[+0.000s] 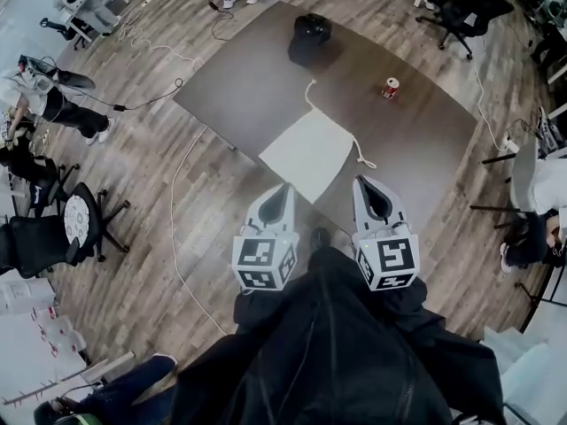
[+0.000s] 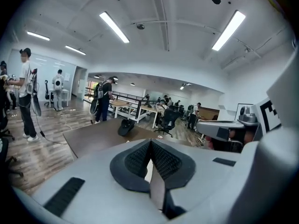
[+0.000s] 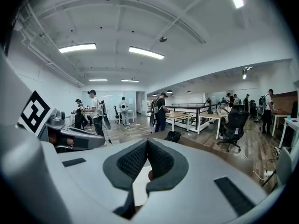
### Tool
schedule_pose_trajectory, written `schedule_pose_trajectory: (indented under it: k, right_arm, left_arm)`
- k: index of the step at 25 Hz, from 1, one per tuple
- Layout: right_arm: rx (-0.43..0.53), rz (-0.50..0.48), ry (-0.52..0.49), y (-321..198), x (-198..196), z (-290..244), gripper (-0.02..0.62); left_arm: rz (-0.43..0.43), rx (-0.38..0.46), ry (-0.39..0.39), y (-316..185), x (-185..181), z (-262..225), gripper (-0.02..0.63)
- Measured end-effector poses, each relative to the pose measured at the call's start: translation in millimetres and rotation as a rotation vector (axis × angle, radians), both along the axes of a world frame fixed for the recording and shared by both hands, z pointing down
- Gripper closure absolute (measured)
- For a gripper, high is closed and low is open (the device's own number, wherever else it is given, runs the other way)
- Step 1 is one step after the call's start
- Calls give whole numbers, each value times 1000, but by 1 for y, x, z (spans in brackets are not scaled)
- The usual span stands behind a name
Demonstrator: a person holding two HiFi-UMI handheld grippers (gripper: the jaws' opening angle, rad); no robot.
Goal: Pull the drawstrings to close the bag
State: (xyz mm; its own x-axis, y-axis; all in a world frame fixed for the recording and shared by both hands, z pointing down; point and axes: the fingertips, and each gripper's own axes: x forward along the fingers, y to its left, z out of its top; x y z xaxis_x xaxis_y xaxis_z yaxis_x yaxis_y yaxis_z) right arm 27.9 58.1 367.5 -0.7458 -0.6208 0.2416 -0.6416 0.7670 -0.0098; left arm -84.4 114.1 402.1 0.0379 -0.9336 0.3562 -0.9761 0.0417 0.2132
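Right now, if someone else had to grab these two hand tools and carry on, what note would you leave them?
Left gripper: jaws together, holding nothing, near the table's near edge.
Right gripper: the same, shut and empty, beside the left.
White bag: lies flat on the table, just ahead of both grippers.
Drawstrings: one trails off the bag's far corner, the other off its right corner; both lie slack.
Also there: a red can and a dark object, farther back.
Done: nothing yet; the mouth looks ungathered.
Left: grip one cord in each gripper, then pull them to cinch the bag.
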Motion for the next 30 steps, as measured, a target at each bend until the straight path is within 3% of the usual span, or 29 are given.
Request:
schedule_pose_trajectory:
  k: [6, 13, 17, 23, 30]
  right_arm:
    - [-36, 24, 6, -52, -8, 12, 572]
    - [-56, 73, 19, -85, 2, 18, 572]
    - [-92, 106, 43, -105, 7, 34, 572]
    - [-192, 191, 115, -146, 12, 82, 572]
    - [-356, 247, 251, -188, 7, 172, 572]
  left_arm:
    - [21, -54, 1, -56, -14, 16, 574]
    - [109, -77, -28, -106, -10, 20, 573]
    - [203, -117, -78, -133, -15, 36, 572]
    - [339, -203, -148, -186, -52, 81, 572]
    - [552, -338, -186, -248, -85, 157, 572]
